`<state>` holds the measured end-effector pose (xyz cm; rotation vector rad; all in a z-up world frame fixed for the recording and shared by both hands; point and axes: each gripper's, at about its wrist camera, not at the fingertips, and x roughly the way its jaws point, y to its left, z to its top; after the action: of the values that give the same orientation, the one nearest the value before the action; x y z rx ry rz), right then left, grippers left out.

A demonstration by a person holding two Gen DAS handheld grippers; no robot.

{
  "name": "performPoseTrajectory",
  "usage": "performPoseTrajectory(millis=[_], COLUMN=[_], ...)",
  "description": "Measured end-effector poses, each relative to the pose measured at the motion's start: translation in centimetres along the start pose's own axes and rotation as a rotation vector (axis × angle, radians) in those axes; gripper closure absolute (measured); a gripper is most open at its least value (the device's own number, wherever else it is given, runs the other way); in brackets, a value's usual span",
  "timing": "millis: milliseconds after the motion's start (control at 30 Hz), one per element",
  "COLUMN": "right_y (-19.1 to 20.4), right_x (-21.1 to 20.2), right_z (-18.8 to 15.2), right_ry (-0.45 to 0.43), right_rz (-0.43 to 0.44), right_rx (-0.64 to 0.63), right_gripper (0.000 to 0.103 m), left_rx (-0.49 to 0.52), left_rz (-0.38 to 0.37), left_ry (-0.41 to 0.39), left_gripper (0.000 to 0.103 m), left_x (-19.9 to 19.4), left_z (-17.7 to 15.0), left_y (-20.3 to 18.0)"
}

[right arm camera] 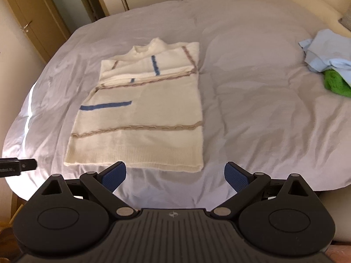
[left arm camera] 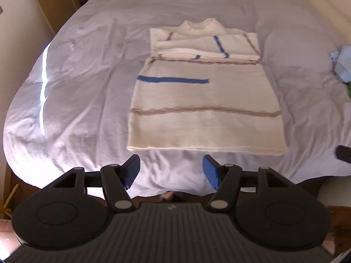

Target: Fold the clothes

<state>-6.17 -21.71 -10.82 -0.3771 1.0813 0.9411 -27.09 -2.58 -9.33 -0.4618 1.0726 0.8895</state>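
Sweater position: flat on the bed, hem toward both grippers. Sleeves lie folded across the chest; the body is narrowed to a rectangle. Assessed progress: side folds complete; the hem-to-collar fold remains. Left gripper: fingers apart, empty, just short of the hem. Right gripper: fingers apart, empty, near the hem's right corner. A pile of unfolded clothes lies well apart at the right, probably next
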Motion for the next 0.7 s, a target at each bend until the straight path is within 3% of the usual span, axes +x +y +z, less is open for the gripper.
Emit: performPoseTrajectory(millis=[233, 400, 700], right_y=[-0.7, 0.2, 1.2], right_x=[2.8, 7.2, 13.8], right_z=[-2.4, -4.1, -4.2], right_ry=[0.013, 0.059, 0.027], right_rz=[-0.022, -0.061, -0.192], right_rx=[-0.028, -0.108, -0.332], right_gripper=[0.005, 0.005, 0.009], left_rx=[0.104, 0.201, 0.503], left_rz=[0.057, 0.059, 0.112], left_ry=[0.047, 0.084, 0.024], left_gripper=[0.044, 0.044, 0.044], left_x=[6.0, 11.3, 18.5], left_z=[-2.7, -3.9, -4.3], left_y=[1.7, 1.8, 1.3])
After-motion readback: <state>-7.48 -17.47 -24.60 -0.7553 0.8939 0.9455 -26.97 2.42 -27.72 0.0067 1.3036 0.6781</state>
